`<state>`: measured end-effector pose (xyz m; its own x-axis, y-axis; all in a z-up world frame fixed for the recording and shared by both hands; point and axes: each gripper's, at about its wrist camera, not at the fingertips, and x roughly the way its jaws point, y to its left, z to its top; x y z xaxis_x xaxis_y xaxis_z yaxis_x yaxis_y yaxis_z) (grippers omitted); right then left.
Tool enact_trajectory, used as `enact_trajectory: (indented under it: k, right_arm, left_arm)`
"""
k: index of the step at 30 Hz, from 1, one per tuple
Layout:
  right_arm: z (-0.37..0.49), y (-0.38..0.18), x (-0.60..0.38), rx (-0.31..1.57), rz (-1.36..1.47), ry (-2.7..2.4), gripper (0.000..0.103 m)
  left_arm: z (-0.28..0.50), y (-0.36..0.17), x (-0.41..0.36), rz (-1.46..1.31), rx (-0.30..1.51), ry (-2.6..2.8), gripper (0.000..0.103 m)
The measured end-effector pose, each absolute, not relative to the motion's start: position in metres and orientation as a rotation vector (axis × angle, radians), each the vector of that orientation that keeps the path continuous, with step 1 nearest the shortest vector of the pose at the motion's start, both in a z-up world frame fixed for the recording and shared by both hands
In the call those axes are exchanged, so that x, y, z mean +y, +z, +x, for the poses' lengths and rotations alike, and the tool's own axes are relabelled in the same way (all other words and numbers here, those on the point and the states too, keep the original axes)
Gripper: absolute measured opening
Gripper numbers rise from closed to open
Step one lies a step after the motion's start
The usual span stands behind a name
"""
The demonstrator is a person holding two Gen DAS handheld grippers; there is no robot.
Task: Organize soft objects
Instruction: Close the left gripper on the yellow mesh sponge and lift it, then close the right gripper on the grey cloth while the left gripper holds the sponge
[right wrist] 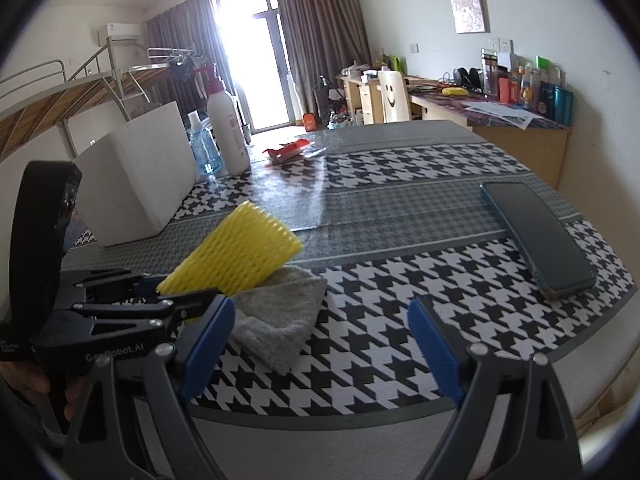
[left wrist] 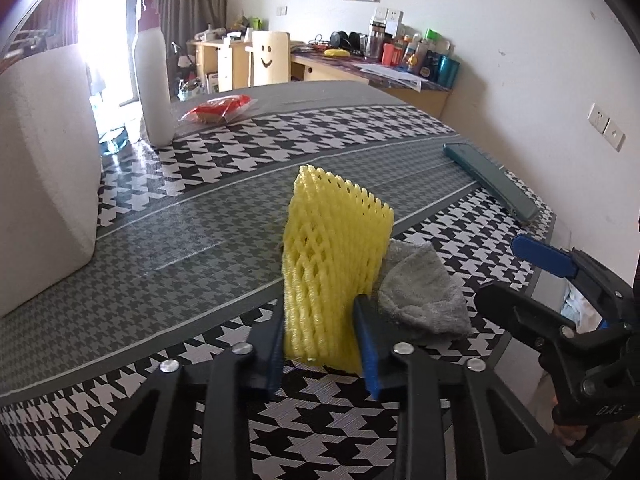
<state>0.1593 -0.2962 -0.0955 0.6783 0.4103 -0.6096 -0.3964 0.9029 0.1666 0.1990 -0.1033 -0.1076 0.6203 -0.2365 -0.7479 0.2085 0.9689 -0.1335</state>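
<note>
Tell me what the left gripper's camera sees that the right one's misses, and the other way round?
Only the left wrist view shows the left gripper squeezing the yellow foam net between its blue pads. Only the right wrist view shows the right gripper open over the table, plus a blue bottle and a bunk bed. Both show the net, grey cloth, white box, white bottle and dark phone.
</note>
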Motion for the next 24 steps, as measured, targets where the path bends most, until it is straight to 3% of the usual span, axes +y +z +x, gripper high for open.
enact_trajectory:
  k: [6, 24]
  right_arm:
    - [0.159, -0.096, -0.294, 0.693, 0.022, 0.457, 0.091]
    - [0.164, -0.103, -0.262, 0.741, -0.037, 0.487, 0.091]
  left_arm:
    - [0.196, -0.101, -0.099, -0.061, 0.831, -0.281, 0.022]
    - [0.178, -0.08, -0.079, -0.066, 0.759, -0.233, 0.022]
